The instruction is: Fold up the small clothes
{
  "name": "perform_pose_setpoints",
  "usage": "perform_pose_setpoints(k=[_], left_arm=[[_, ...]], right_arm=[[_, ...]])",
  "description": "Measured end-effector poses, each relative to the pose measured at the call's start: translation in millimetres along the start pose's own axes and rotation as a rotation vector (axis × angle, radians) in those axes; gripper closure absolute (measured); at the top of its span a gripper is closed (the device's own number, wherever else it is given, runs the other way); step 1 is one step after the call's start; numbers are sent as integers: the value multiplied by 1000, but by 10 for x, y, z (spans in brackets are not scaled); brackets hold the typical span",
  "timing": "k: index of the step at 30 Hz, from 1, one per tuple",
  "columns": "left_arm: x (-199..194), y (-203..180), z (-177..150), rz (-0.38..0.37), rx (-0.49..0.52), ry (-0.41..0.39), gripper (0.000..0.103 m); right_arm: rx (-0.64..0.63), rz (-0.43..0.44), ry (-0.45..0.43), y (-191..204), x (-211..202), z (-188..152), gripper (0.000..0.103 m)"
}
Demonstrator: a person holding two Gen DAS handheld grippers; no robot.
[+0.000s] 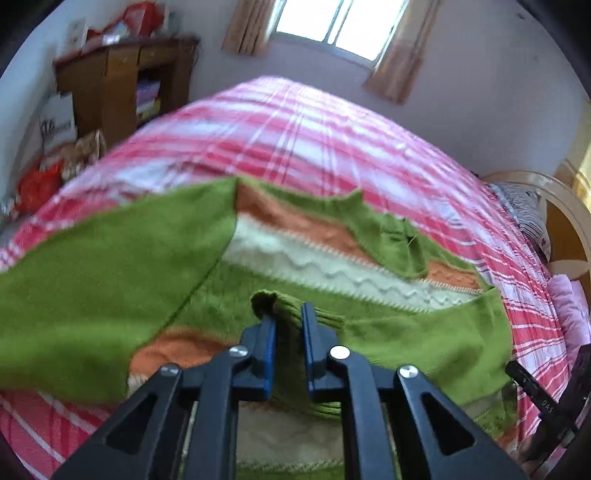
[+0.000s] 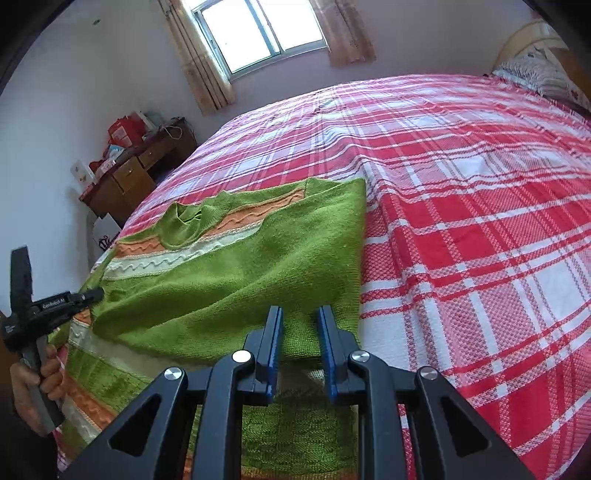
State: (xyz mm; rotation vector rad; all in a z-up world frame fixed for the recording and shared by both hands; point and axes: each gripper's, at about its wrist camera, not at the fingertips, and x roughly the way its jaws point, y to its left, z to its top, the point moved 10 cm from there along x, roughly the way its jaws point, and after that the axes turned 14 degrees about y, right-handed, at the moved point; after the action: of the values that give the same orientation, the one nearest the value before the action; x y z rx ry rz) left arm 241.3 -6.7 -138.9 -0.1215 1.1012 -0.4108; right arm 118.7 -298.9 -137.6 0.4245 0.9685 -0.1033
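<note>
I have the green knitted sweater with orange and cream wavy bands (image 2: 236,273) lying on the red-and-white checked bedspread (image 2: 461,221), near the bed's edge closest to me, its neck towards the window (image 2: 258,33). My left gripper (image 1: 289,321) is pinched narrow on a ribbed green cuff (image 1: 295,314), which bunches up between the blue pads; I take it that way because the cuff is the natural handle for carrying a sleeve across the body. My right gripper (image 2: 300,325) stands nearly closed too, with green knit running between its pads at the near edge of a panel already laid over the sweater's right side, though from here I cannot be sure whether it truly pinches the cloth or merely rests on it. In the right wrist view I see the other tool at the sweater's left edge, held in a hand (image 2: 40,384). A wooden desk (image 2: 136,173) stands by the far wall, well apart. My judgement: both sides are being brought inward to narrow the garment before folding it lengthwise.
</note>
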Motion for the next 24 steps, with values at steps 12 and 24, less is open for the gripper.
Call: perform_pose_setpoints(k=[12,24], left_arm=[[-10,220,41,335,59,-49,70],[-179,195,-252,587,113,-47,13]], right_arm=[[5,20,-64,86,-246,-6,83],[-90,-73,21,250,80,-145,83]])
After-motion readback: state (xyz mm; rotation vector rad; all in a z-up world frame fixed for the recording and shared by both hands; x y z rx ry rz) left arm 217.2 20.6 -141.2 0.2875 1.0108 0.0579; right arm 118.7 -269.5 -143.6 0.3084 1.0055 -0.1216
